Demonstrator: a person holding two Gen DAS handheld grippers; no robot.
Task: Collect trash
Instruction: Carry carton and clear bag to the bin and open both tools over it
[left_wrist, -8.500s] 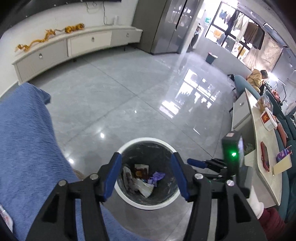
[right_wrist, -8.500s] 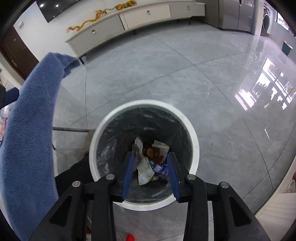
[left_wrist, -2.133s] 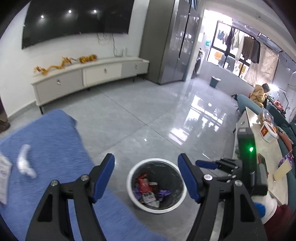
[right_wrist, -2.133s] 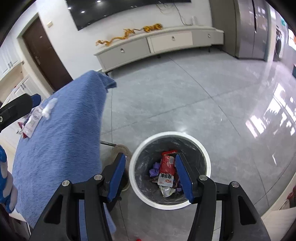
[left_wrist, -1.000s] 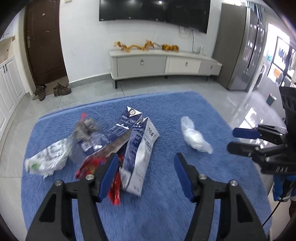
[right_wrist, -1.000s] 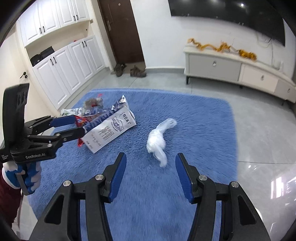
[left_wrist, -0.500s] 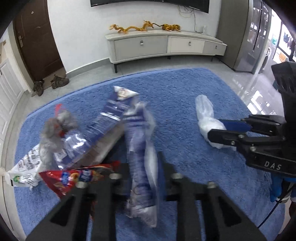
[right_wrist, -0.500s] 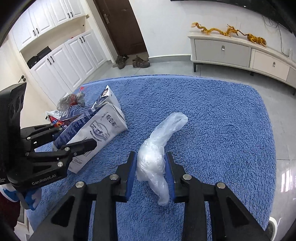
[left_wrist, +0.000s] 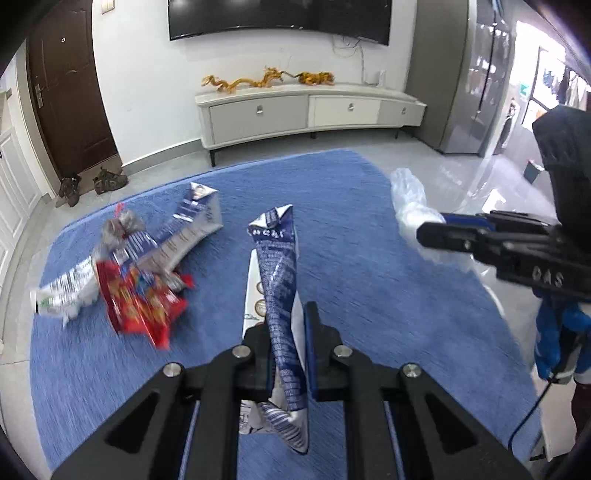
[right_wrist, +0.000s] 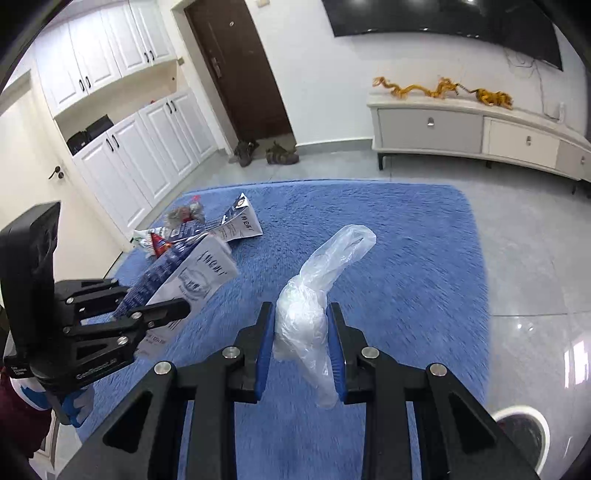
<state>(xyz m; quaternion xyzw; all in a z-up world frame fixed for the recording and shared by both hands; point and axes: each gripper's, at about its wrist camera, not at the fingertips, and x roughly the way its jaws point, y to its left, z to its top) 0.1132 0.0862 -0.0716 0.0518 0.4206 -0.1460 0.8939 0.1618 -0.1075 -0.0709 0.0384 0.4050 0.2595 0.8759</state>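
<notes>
My left gripper (left_wrist: 286, 325) is shut on a blue and white milk carton (left_wrist: 277, 266), held upright above the blue rug (left_wrist: 351, 229); the carton also shows in the right wrist view (right_wrist: 192, 273). My right gripper (right_wrist: 300, 325) is shut on a crumpled clear plastic bag (right_wrist: 314, 295), lifted off the rug (right_wrist: 406, 258); the bag also shows in the left wrist view (left_wrist: 410, 206). On the rug's left lie a second milk carton (left_wrist: 192, 221), a red snack wrapper (left_wrist: 140, 299), a white wrapper (left_wrist: 62, 291) and a grey crumpled scrap (left_wrist: 122, 225).
The white-rimmed trash bin (right_wrist: 521, 428) stands on the grey tile floor at the right wrist view's lower right. A long white TV cabinet (left_wrist: 306, 110) runs along the far wall. Shoes (left_wrist: 92, 182) sit by the dark door. White cupboards (right_wrist: 129, 147) line the left.
Both grippers have closed and lifted: the left one raised the milk carton off the rug, the right one raised the plastic bag. The remaining trash stays in place on the rug.
</notes>
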